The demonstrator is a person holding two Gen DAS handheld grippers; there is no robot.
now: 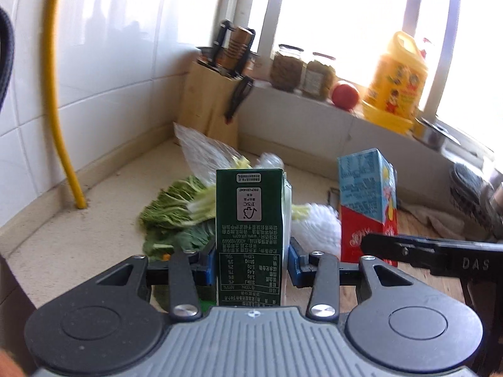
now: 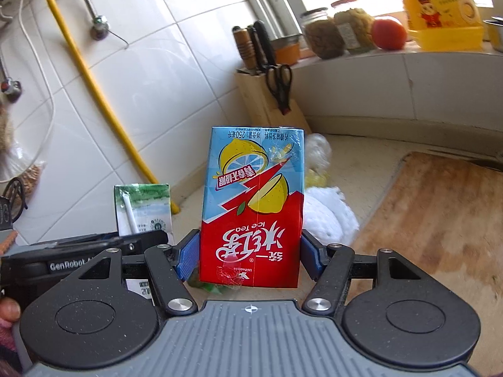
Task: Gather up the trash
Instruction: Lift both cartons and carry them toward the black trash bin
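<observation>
1. Trash cartons are sitting one in each gripper: a green carton (image 1: pixel 250 235) is standing upside down between the blue pads of the left gripper (image 1: pixel 251 265), which is clamping its lower part from both sides.
2. A red-and-blue ice tea carton (image 2: pixel 253 207), also upside down, is being squeezed at its base by the right gripper (image 2: pixel 251 256).
3. Both cartons are hanging side by side above the beige countertop (image 1: pixel 103 207), near the wooden cutting board (image 2: pixel 440 220).
4. Leafy greens (image 1: pixel 176 210) and a crumpled white plastic bag (image 2: pixel 327 216) are lying on the counter just behind the cartons.
5. A knife block (image 2: pixel 270 100) is standing in the tiled corner, with jars (image 2: pixel 323 34), a tomato (image 2: pixel 389 34) and a yellow oil jug (image 1: pixel 396 81) lining the windowsill.
6. A yellow hose (image 2: pixel 94 91) is running down the wall.
</observation>
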